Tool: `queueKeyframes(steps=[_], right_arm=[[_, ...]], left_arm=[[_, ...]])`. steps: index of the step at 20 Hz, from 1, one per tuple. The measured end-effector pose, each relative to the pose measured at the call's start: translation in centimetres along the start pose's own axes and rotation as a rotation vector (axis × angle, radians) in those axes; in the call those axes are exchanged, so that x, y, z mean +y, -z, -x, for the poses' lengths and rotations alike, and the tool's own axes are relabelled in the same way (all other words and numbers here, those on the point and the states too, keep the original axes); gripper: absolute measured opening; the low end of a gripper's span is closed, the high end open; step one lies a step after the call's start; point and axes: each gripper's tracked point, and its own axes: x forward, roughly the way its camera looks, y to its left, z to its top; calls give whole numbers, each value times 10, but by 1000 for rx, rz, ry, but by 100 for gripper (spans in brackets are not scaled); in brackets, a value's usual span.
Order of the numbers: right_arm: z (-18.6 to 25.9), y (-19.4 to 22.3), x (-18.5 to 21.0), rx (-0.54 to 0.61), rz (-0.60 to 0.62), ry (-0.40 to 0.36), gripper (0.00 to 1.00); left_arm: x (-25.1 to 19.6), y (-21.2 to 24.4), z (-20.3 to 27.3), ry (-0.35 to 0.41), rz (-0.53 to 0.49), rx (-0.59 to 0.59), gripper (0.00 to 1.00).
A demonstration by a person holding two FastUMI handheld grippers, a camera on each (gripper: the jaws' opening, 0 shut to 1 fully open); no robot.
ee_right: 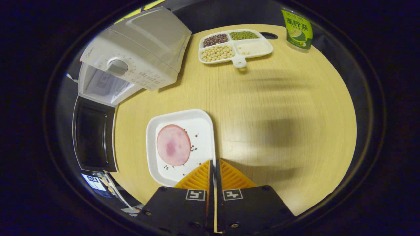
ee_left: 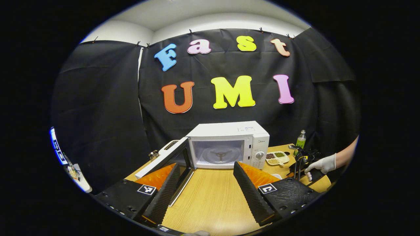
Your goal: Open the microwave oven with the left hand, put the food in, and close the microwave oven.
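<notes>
1. Microwave [ee_left: 229, 144] sits at the back of the wooden desk [ee_left: 213, 196] with its door [ee_left: 170, 164] swung wide open to the left, so you can see straight in to the glass turntable [ee_left: 220, 154].
2. Food is a round pink slice of ham [ee_right: 173, 145] lying on a white square plate [ee_right: 200, 118], out on the desk in front of the microwave and not inside it.
3. Right claw [ee_right: 215, 167] is pinched shut on the plate's right rim, one finger on each side of the edge, seen from above in the right gripper view.
4. Left claw [ee_left: 206, 170] hangs spread wide open over bare desk, facing the oven's mouth, gripping nothing; its left finger [ee_left: 164, 190] is just beside the open door.
5. Off to the right of the microwave there's a white divided tray [ee_right: 236, 46] with beans and grains in four sections, and a green-labelled bottle [ee_right: 297, 29] near it.
6. A gloved hand [ee_left: 323, 164] shows at the far right of the left gripper view, holding the other handle.
7. Room-wise: black cloth wall [ee_left: 98, 98] behind the desk, pale ceiling [ee_left: 197, 16] above.
</notes>
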Motion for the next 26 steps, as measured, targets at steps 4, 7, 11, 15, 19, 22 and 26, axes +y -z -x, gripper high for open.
queueKeyframes(steps=[4,7,11,15,19,22,26], right_arm=[[0,2,3,-17,-59,-30,4],[2,10,21,-39,-146,-99,4],[17,13,67,-131,-198,-178,4],[9,12,132,-189,-278,-304,4],[-4,-6,193,-290,-309,-392,4],[-12,-27,228,-401,-363,-401,4],[-14,-53,269,-561,-436,-393,4]], left_arm=[[16,5,-16,52,17,-9,97],[32,6,-23,70,28,-16,97],[52,9,-26,89,20,6,97],[55,11,-23,153,-10,41,97],[58,6,-20,175,-26,45,97],[61,0,-18,166,-28,29,97],[76,4,-23,140,-26,36,97]])
